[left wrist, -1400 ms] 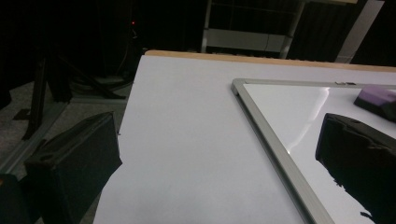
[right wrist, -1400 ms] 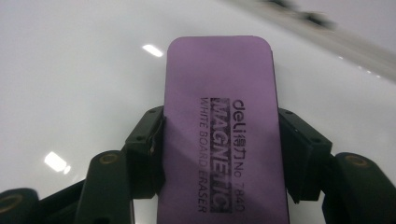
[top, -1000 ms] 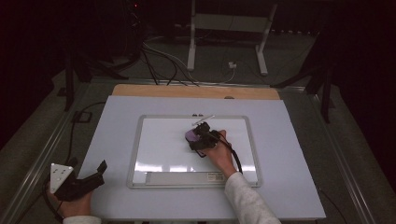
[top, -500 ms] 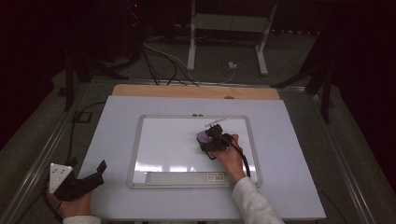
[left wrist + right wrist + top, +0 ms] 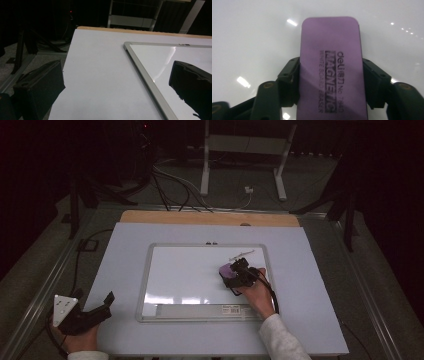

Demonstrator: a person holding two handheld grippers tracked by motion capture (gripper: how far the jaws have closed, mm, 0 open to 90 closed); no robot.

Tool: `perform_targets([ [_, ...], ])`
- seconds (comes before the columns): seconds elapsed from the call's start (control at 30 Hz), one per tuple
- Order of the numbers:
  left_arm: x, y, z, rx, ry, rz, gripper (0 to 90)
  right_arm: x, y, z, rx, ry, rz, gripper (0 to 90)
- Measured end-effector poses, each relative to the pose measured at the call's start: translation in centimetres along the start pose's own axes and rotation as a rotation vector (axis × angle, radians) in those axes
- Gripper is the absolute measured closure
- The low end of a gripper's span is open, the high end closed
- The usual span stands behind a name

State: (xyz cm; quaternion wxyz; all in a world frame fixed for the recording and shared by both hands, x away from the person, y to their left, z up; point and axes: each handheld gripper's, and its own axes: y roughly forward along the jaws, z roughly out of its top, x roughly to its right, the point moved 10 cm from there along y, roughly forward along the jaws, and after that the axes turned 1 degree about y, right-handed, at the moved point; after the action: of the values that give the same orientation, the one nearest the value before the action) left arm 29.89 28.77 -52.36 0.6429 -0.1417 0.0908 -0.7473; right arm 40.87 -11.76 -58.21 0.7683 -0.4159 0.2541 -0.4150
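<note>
A purple whiteboard eraser [image 5: 225,269] lies flat on the white surface of a silver-framed whiteboard [image 5: 144,285], toward its right side. My right gripper [image 5: 233,273] straddles it. In the right gripper view both pads lie against the long sides of the eraser [image 5: 332,67], whose printed top faces the camera. The jaws have just been opening a little, with the eraser still between them. A short grey streak [image 5: 242,253] marks the board just beyond the eraser. My left gripper [image 5: 107,304] rests at the table's front left corner, open and empty [image 5: 115,85].
The whiteboard's pen ledge [image 5: 200,309] runs along its near edge. Its silver frame [image 5: 142,75] lies just right of my left gripper. The pale table top [image 5: 310,270] surrounds the board. A wooden strip [image 5: 210,218] lines the far edge. Stands and cables sit on the dark floor beyond.
My right hand has slid the eraser to the right across the board. The left hand and its gripper have stayed where they were.
</note>
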Motion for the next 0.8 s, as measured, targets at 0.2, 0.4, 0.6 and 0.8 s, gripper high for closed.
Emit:
perform_targets([
  [0.2,-0.1,0.0,-0.1,-0.006,-0.005,-0.002,0.6,-0.4,-1.1,0.1,0.067,-0.045,-0.027,22.0],
  [0.4,0.0,0.1,-0.1,-0.006,-0.005,-0.005,0.6,-1.4,-3.0,0.3,0.167,-0.09,-0.018,32.8],
  [0.6,0.1,0.1,-0.1,-0.008,-0.002,-0.007,0.6,-1.3,-2.6,-0.2,0.158,-0.116,-0.051,38.7],
  [0.8,0.1,0.1,-0.2,-0.008,-0.001,-0.008,0.6,-0.6,-2.6,0.0,0.151,-0.104,-0.075,39.1],
])
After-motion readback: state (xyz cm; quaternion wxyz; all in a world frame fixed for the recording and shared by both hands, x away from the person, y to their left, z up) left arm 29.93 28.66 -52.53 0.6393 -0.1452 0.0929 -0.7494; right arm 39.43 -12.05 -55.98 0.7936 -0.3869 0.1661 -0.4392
